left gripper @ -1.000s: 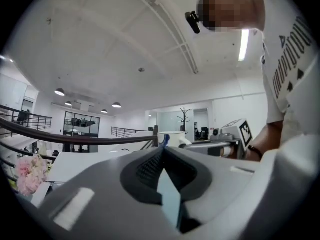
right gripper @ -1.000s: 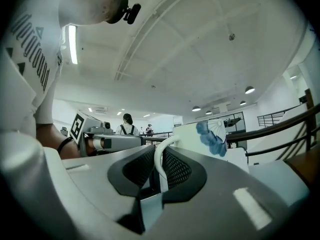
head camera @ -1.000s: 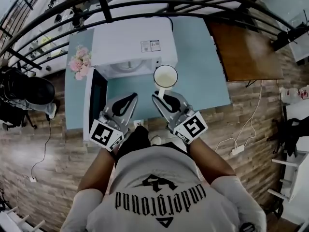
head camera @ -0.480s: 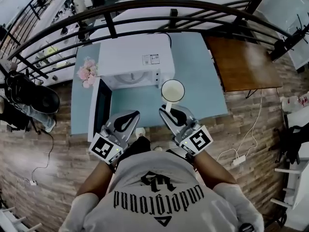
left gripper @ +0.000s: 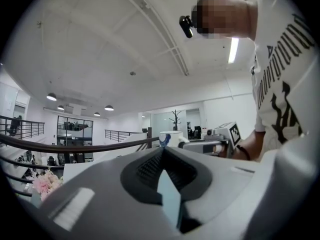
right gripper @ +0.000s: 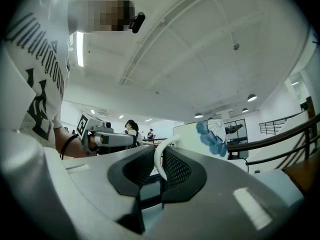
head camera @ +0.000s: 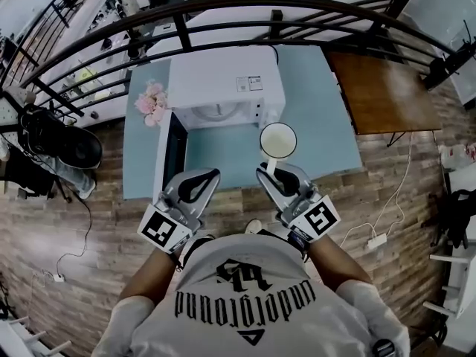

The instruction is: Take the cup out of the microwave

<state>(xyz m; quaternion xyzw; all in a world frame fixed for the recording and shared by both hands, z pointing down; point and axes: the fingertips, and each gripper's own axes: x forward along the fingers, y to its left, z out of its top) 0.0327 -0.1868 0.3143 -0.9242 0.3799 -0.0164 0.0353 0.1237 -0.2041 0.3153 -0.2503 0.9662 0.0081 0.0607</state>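
Nearest you, your left gripper has its jaws pressed together at the tips with nothing between them. It points away from you over the near edge of the light blue table. Its marker cube sits at your wrist.

Just to the right, your right gripper is pinching the white handle of the cup, with both dark pads closed against it. The two grippers lie side by side and a little apart, both pointing away from you.

The cup hangs off the far end of the right jaws, upright, with its open mouth facing up. It is white with a blue pattern on its side. It is outside the microwave, over the table and just in front of the oven's right front corner.

Left of the cup, the microwave door stands open, swung toward you on the left side, and the pale cavity shows behind it.

A bunch of pink flowers stands on the table just left of the oven. Beyond it a black railing curves across, and a brown wooden table sits far right.
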